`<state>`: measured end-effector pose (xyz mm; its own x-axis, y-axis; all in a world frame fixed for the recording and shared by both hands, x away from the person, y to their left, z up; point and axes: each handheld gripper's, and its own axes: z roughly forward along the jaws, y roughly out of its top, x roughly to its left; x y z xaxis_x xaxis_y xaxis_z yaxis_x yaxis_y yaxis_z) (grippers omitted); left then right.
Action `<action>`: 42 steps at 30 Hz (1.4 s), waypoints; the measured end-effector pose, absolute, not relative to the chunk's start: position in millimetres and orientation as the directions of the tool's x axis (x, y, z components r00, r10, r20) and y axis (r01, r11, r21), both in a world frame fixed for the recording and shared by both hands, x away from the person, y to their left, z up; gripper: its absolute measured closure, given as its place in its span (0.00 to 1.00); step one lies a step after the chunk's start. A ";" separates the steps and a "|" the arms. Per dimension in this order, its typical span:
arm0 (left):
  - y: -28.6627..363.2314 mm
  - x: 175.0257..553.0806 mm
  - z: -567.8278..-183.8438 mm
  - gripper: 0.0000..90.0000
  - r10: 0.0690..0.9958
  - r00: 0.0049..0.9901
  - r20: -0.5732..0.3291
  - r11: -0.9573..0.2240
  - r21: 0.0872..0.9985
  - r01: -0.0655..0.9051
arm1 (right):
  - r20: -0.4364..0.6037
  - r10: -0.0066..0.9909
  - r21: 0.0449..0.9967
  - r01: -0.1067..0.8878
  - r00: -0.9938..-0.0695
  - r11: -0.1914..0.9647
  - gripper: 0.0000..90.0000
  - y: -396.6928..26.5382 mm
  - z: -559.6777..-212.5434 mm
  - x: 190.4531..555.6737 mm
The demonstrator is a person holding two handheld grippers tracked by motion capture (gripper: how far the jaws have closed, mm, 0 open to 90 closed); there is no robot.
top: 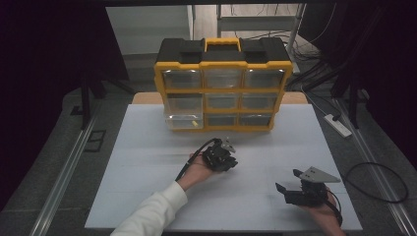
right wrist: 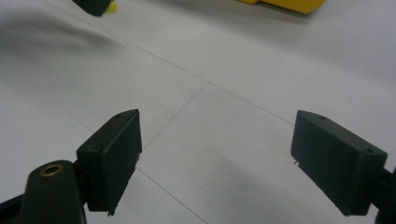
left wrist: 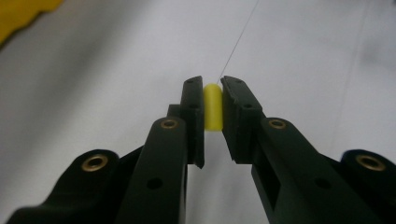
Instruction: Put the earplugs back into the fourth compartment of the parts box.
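A yellow and black organizer (top: 222,83) with 9 clear drawers stands at the far edge of the white tabletop (top: 147,162). Its lower left drawer (top: 183,121) is pulled out, and a small yellow piece (top: 194,124) lies in it.

The left tongs (left wrist: 213,100) are clamped on a small yellow peg (left wrist: 213,106), which stands upright between the 2 jaws above the tabletop. In the high view the left tongs (top: 221,157) sit near the middle of the tabletop, in front of the organizer, held in a hand (top: 199,169) with a white sleeve (top: 152,211).

The right tongs (right wrist: 215,158) are wide apart with nothing between them, hovering over bare tabletop. In the high view they (top: 290,184) are at the near right, well apart from the left tongs, with a grey plate (top: 318,174) on top.
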<state>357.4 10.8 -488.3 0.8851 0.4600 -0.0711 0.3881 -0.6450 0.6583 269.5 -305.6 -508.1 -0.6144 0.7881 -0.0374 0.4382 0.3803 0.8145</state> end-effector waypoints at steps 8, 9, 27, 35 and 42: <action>26.6 350.3 -466.1 0.88 0.462 0.878 -0.126 -0.527 0.758 0.386 | -0.039 0.788 0.813 0.439 -0.615 0.383 0.19 -305.1 -508.4 269.6; 29.6 350.2 -463.1 0.88 0.457 0.878 -0.143 -0.504 0.771 0.389 | -0.038 0.788 0.812 0.440 -0.615 0.383 0.19 -304.9 -508.7 269.8; 68.9 344.6 -427.2 0.88 0.511 0.846 -0.149 -0.337 0.871 0.356 | -0.038 0.789 0.812 0.441 -0.613 0.382 0.19 -305.1 -508.8 269.7; 78.0 340.5 -412.7 0.88 0.534 0.836 -0.128 -0.290 0.901 0.323 | -0.040 0.789 0.812 0.440 -0.613 0.383 0.19 -305.2 -508.4 269.3; 88.0 340.1 -396.4 0.88 0.553 0.825 -0.116 -0.261 0.917 0.303 | -0.042 0.787 0.812 0.437 -0.616 0.386 0.19 -304.3 -508.4 269.3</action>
